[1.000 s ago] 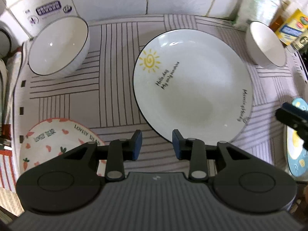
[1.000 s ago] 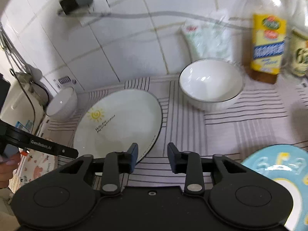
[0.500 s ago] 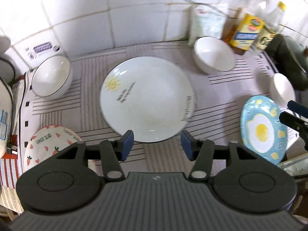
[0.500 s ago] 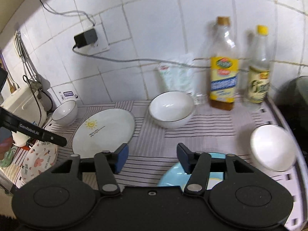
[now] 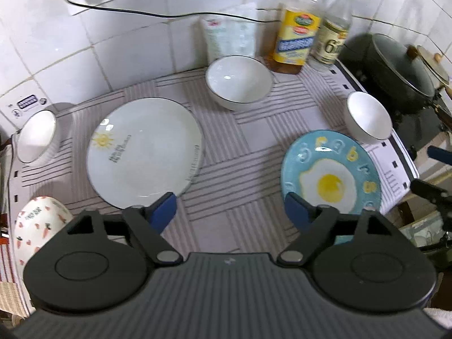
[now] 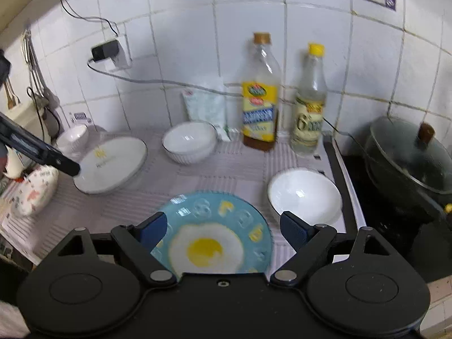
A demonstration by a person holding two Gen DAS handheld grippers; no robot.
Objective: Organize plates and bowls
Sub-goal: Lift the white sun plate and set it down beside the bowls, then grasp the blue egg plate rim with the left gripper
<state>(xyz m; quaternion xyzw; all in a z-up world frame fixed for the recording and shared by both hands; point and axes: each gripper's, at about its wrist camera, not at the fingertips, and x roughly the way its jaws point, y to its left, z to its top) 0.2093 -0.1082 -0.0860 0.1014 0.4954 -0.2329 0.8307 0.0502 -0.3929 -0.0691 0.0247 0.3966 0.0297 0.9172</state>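
Note:
A white sun plate lies left of centre on the striped mat. A blue fried-egg plate lies at the right front. White bowls sit at the back centre, at the right and at the far left. A carrot-print dish is at the left front. My left gripper is open and empty above the mat's front. My right gripper is open and empty over the blue plate.
Two bottles and a pouch stand against the tiled wall. A dark lidded pot sits on the stove at the right. A charger and cable hang on the wall.
Both grippers have pulled back and risen, so more of the counter shows. Both jaws have opened wider. The dishes have not moved.

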